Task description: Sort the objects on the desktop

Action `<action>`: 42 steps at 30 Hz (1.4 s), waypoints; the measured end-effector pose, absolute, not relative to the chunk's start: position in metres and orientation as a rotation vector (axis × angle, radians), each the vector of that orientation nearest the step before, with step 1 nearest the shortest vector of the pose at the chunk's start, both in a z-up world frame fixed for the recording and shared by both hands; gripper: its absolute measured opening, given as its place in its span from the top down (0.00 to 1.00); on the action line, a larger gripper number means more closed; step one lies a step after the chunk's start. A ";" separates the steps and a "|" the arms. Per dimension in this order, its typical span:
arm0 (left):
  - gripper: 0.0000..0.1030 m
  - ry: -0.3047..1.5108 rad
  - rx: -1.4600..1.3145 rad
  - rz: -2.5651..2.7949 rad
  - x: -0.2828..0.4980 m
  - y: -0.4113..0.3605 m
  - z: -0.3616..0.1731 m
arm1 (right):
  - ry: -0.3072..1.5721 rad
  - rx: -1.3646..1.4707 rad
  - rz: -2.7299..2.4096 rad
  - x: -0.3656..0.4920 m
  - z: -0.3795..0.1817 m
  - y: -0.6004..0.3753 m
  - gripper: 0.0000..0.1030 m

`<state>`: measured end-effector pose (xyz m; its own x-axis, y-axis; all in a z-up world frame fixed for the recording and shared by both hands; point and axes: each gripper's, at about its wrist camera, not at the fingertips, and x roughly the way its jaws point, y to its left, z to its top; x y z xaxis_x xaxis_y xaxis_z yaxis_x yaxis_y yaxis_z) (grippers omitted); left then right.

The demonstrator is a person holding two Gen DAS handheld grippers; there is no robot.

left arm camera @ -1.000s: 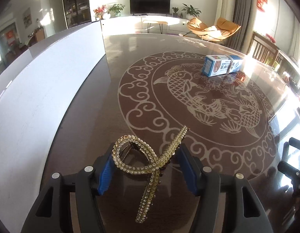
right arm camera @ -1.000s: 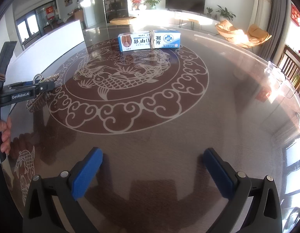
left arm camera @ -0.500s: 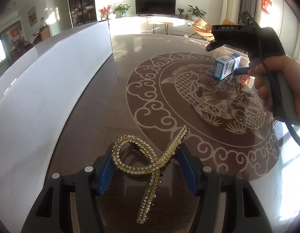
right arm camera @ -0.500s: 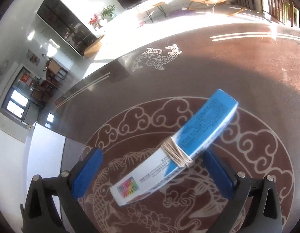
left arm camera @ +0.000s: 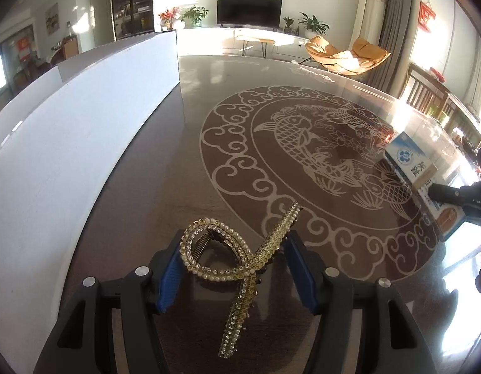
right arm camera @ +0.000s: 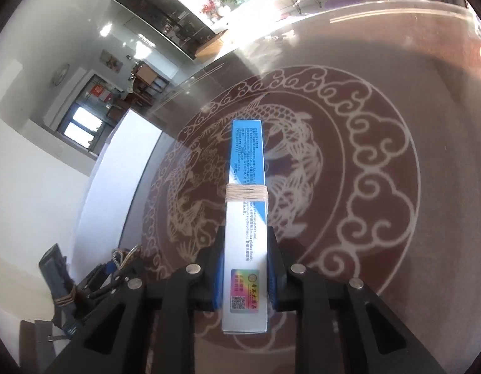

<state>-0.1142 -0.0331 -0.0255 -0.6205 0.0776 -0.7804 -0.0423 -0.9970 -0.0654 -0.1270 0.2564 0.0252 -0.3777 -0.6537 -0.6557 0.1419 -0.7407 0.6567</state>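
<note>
My left gripper (left arm camera: 232,268) is shut on a gold rhinestone hair claw clip (left arm camera: 240,258), held just above the dark table. My right gripper (right arm camera: 245,277) is shut on a blue-and-white medicine box bundle (right arm camera: 246,205) bound with a tan rubber band, lifted over the fish medallion. The same box (left arm camera: 421,177) shows at the right edge of the left wrist view, with the right gripper's black body across it. The left gripper with the clip (right arm camera: 122,258) shows low left in the right wrist view.
A white board wall (left arm camera: 69,143) runs along the table's left side. The glossy brown table (left arm camera: 184,162) carries a pale fish-and-cloud medallion (left arm camera: 318,155). Chairs and living-room furniture stand beyond the far edge.
My right gripper closed on the box bundle, lifted it and swung it so it points lengthwise away from the camera. The box moved nearer in the left wrist view. The left gripper stayed put.
</note>
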 end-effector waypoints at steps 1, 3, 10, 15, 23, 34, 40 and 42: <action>0.41 -0.081 -1.330 2.765 -0.109 -0.034 -0.026 | -0.678 1.360 -2.170 -0.112 0.024 0.265 0.74; 0.41 -0.100 -1.325 2.769 -0.101 -0.034 -0.026 | -0.584 1.318 -2.303 -0.086 0.031 0.279 0.65; 0.32 -0.002 -1.358 2.762 -0.105 -0.023 -0.029 | -0.077 1.337 -2.573 -0.069 0.049 0.246 0.00; 0.11 0.012 -1.421 2.765 -0.111 -0.025 -0.032 | 0.163 1.349 -2.625 -0.071 0.031 0.212 0.00; 0.02 0.034 -1.446 2.762 -0.117 -0.023 -0.035 | 0.156 1.352 -2.631 -0.064 0.030 0.212 0.00; 0.00 0.023 -1.459 2.765 -0.120 -0.024 -0.036 | 0.157 1.352 -2.631 -0.064 0.030 0.213 0.00; 0.00 0.001 -1.454 2.794 -0.118 -0.024 -0.038 | 0.157 1.352 -2.631 -0.064 0.030 0.213 0.00; 0.00 -0.004 -1.443 2.809 -0.117 -0.023 -0.038 | 0.157 1.353 -2.631 -0.064 0.030 0.213 0.00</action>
<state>-0.1170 -0.0226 -0.0383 -0.5824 -0.0134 -0.8128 0.0157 -0.9999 0.0052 -0.0643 0.2129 0.0298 -0.5703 -0.1104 -0.8140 0.2064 -0.9784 -0.0119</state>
